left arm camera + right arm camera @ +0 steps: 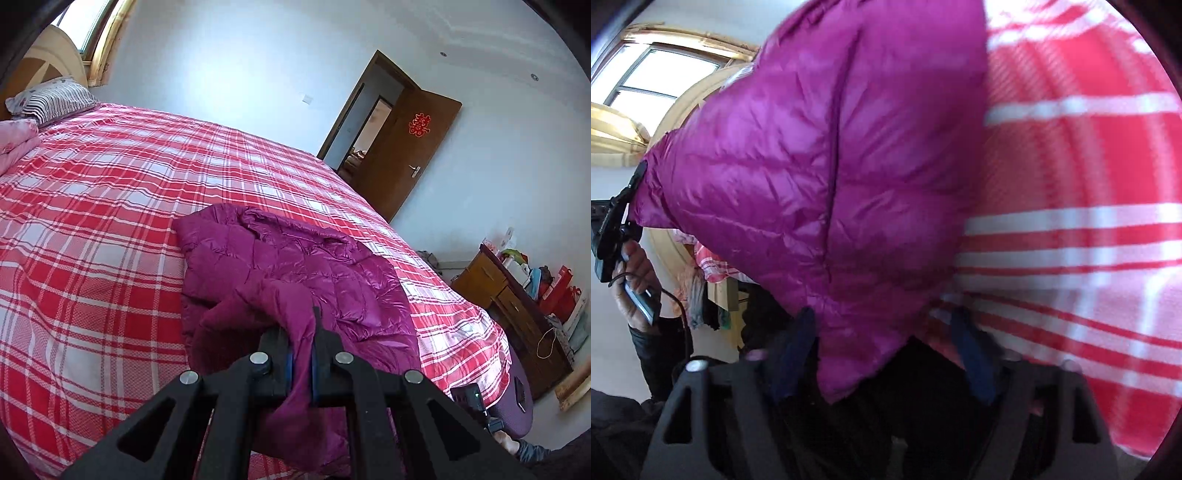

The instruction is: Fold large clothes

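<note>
A shiny purple quilted down jacket [295,266] lies on the red and white plaid bed [110,221]. My left gripper [300,332] is shut on a fold of the jacket near its near edge and lifts it a little. In the right wrist view the jacket [820,166] hangs close in front of the lens, with a corner of it between the fingers of my right gripper [882,343]. Those jaws stand wide apart, and the view is blurred. The other gripper [613,229] shows at the left, held in a hand.
A striped pillow [55,99] and a pink folded quilt [14,144] lie at the head of the bed. A brown door [402,147] stands open beyond the bed. A wooden dresser [517,295] with bags stands at the right. A window [653,77] is behind.
</note>
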A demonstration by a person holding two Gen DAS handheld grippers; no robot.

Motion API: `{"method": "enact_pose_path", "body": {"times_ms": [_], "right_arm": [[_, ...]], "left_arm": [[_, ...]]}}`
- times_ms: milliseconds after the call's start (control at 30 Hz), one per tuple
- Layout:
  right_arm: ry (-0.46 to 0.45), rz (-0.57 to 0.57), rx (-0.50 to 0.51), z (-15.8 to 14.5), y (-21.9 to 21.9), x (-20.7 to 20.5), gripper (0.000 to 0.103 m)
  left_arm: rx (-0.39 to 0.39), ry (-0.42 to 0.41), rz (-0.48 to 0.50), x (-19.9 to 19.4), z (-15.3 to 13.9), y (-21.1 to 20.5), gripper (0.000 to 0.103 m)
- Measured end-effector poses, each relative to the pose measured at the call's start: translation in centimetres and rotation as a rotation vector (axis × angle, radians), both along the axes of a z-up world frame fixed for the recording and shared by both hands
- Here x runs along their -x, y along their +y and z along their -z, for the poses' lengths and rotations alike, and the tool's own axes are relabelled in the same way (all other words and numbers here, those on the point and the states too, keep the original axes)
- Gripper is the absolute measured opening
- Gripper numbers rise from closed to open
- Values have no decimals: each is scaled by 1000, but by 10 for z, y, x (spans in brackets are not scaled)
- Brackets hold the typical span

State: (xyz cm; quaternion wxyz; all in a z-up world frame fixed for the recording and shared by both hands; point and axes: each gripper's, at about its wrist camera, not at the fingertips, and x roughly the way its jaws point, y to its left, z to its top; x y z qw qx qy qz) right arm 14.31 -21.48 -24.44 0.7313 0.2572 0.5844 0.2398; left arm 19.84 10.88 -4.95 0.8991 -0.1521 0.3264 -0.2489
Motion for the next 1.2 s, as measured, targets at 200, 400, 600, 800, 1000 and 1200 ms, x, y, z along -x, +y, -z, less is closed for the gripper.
{"method": "enact_pose_path", "body": {"times_ms": [200,400,600,800,1000,1200], "right_arm": [[-169,-36,-23,-57,-7,30,7],[-464,95,-156,-173,-67,56,7],[-619,212,-165,-226,-90,3,7],[-580,345,-105,-233,-108,-113,6],[-437,442,-67,-193,-124,-230,6],[-306,448,-48,-143,-134,-269,6]], "left_arm": [[43,-55,72,38,-35,7,6],[64,-119,92,48,-71,7,6],[-13,-93,59,-42,-65,-8,6],[-32,5,-34,-170,-20,-9,10],[16,183,-105,-238,23,-4,19],[-90,130,-259,-227,22,18,55]]}}
